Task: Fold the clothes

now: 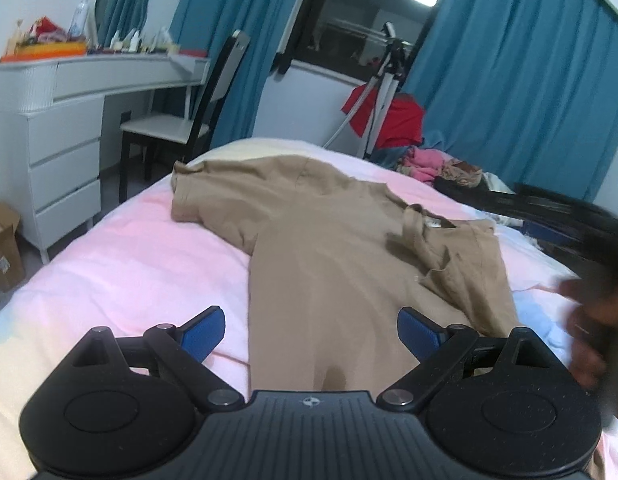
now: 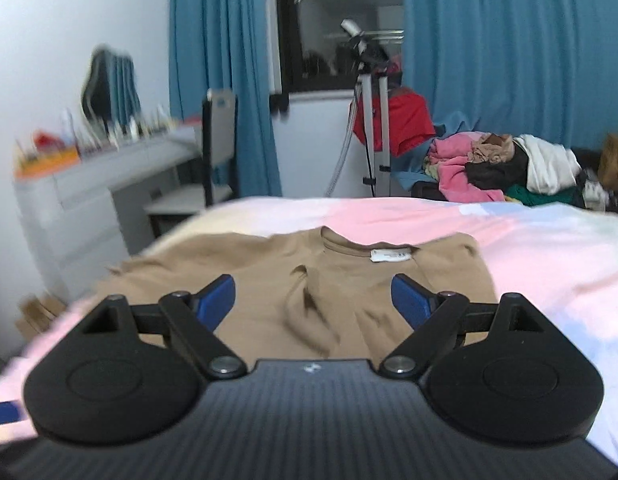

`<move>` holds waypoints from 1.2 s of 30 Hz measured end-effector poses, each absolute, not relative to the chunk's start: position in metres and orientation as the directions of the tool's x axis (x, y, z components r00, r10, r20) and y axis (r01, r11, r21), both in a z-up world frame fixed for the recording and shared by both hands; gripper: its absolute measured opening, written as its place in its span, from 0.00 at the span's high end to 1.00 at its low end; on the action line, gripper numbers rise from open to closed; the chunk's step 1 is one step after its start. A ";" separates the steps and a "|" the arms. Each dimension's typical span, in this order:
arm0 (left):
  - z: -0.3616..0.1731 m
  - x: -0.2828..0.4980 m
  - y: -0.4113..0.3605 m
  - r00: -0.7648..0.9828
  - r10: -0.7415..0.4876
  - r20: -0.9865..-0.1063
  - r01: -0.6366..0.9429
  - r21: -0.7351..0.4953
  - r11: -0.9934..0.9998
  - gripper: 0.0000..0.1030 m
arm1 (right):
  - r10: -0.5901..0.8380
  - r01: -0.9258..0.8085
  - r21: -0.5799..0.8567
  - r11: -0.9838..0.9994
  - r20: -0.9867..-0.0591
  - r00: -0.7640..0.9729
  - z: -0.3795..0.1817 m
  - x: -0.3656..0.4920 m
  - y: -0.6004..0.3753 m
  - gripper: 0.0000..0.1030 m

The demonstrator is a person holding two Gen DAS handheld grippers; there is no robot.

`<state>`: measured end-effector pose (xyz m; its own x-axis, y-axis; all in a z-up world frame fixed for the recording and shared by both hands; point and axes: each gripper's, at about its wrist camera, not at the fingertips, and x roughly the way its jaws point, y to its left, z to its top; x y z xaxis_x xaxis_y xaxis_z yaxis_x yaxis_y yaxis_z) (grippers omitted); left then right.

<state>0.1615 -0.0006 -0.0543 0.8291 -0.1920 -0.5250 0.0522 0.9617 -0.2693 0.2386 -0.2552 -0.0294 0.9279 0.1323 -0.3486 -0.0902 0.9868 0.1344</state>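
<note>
Tan shirt (image 1: pixel 329 248) lay centre frame on pink bed (image 1: pixel 129 264), right side already folded in. Left hand-held gripper (image 1: pixel 311 334) and right hand-held gripper (image 2: pixel 313 300) both gaped, empty. My worry: single-layer pinch dragging folded sleeve loose, bunching fabric.

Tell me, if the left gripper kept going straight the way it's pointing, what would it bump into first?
Most likely the tan cotton T-shirt spread on the pink bedsheet. The left gripper hangs open above the shirt's lower part, aimed along it; depth is hard to judge.
</note>
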 end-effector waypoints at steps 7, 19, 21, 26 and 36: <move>-0.050 0.123 -0.021 0.790 -0.289 -0.542 0.155 -0.279 0.948 0.09 | 0.087 0.001 0.281 0.960 -0.300 0.950 -0.015 0.087 -0.304 0.16; -0.053 0.073 -0.100 0.606 -0.542 -0.582 0.391 -0.375 0.840 0.18 | -0.133 0.256 0.470 0.845 -0.278 0.951 -0.036 -0.039 -0.395 0.16; -0.056 0.068 -0.124 0.552 -0.592 -0.588 0.442 -0.396 0.805 0.18 | -0.174 0.281 0.472 0.836 -0.258 0.950 -0.036 -0.044 -0.405 0.16; -0.075 0.062 -0.190 0.463 -0.641 -0.612 0.515 -0.403 0.757 0.25 | -0.223 0.321 0.472 0.821 -0.253 0.941 -0.044 -0.046 -0.424 0.16; -0.135 0.079 -0.267 0.333 -0.649 -0.684 0.549 -0.419 0.723 0.79 | -0.211 0.361 0.492 0.792 -0.333 0.919 -0.069 -0.021 -0.440 0.16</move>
